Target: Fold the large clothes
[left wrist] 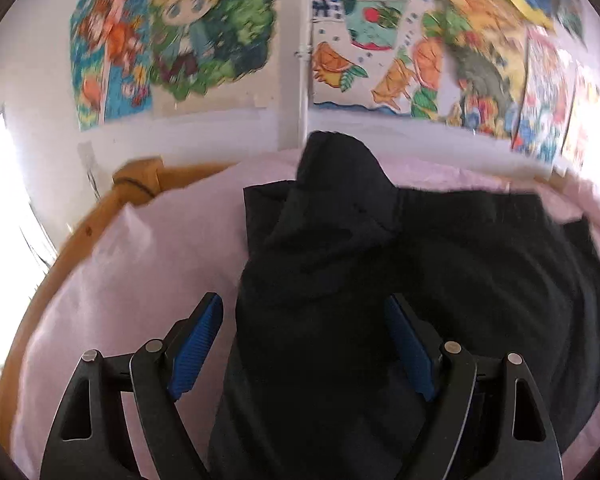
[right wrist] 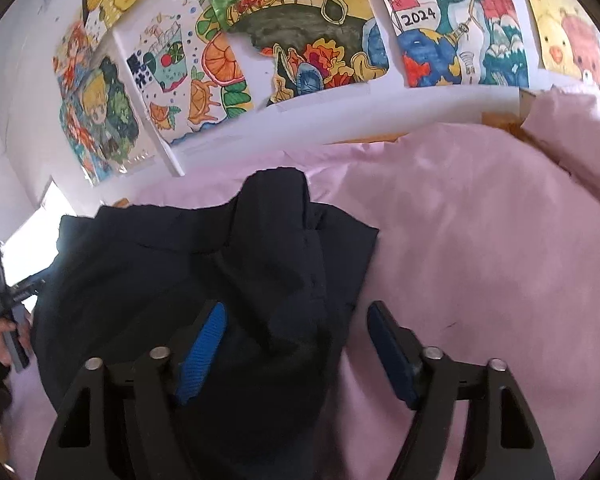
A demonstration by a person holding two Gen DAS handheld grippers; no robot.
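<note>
Black jacket (right wrist: pixel 204 280) — left claw (right wrist: pixel 10 316) (right view only)

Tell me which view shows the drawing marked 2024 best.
The right wrist view: the 2024 drawing hangs sharp on the wall above the pink bedsheet. The left wrist view shows other, blurred drawings; this one cannot be made out there.

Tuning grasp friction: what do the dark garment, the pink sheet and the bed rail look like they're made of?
Garment: dark navy or black woven cloth, matte, probably a thick jacket; it holds bulky soft folds. Sheet: pale pink thin fabric, matte, likely cotton; fine creases show. Rail: light wood, smooth, maybe varnished; a knot shows, though the view is blurred.
</note>
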